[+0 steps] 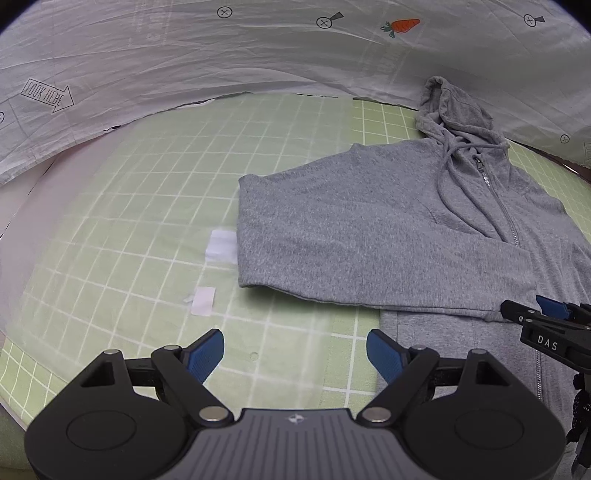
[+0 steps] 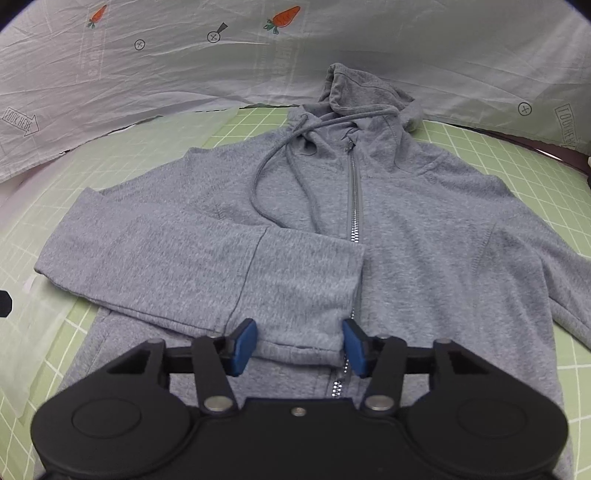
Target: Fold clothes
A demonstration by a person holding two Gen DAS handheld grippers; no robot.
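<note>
Hoodie (image 2: 388,229) flat on grid mat (image 1: 147,221), sleeve (image 2: 207,273) folded across.

Staged recording bench, not a lived-in room. Work surface is a green cutting mat (image 1: 155,229) with a white grid, partly overlaid by a translucent plastic sheet (image 1: 258,155). Two white tape patches (image 1: 221,246) stuck on it. Backdrop is a creased white bedsheet (image 1: 184,62) hung behind the mat, printed with carrots (image 2: 282,17), crossed circles and a "LOOK HERE" arrow (image 1: 47,95). No furniture or walls visible.
</note>
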